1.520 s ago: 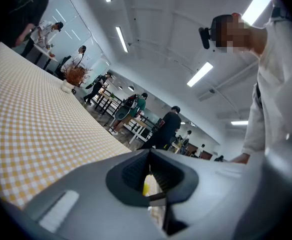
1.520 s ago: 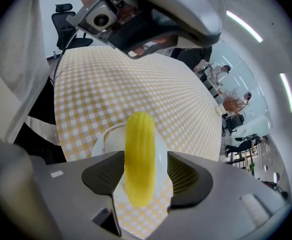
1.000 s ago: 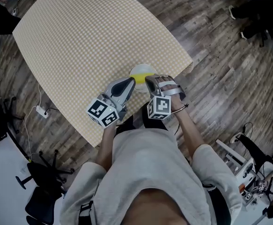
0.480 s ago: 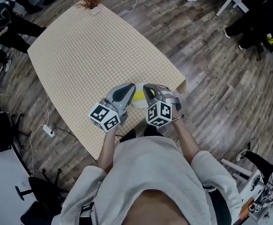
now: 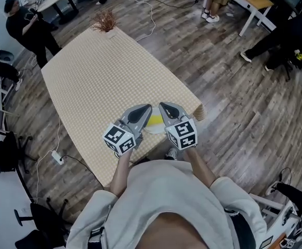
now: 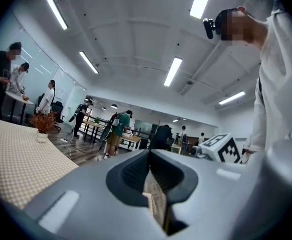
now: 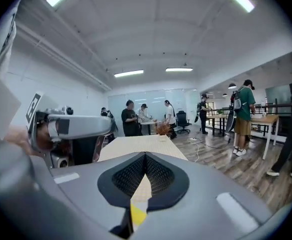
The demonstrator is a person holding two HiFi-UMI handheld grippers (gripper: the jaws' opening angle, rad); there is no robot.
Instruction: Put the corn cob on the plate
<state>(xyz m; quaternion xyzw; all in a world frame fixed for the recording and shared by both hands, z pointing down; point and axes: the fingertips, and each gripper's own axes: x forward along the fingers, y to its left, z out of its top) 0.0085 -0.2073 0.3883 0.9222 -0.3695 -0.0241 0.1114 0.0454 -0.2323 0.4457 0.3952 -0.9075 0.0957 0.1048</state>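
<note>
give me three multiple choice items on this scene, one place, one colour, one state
1. Where is the plate? A at the near edge of the table B at its far end C at its middle
2. What colour is the corn cob? A green B yellow C white
3. The right hand-held gripper is? A shut on the cob B wide open C shut, empty
A, it lies by the near edge; B, yellow shows on the plate; C, jaws meet, nothing between.
</note>
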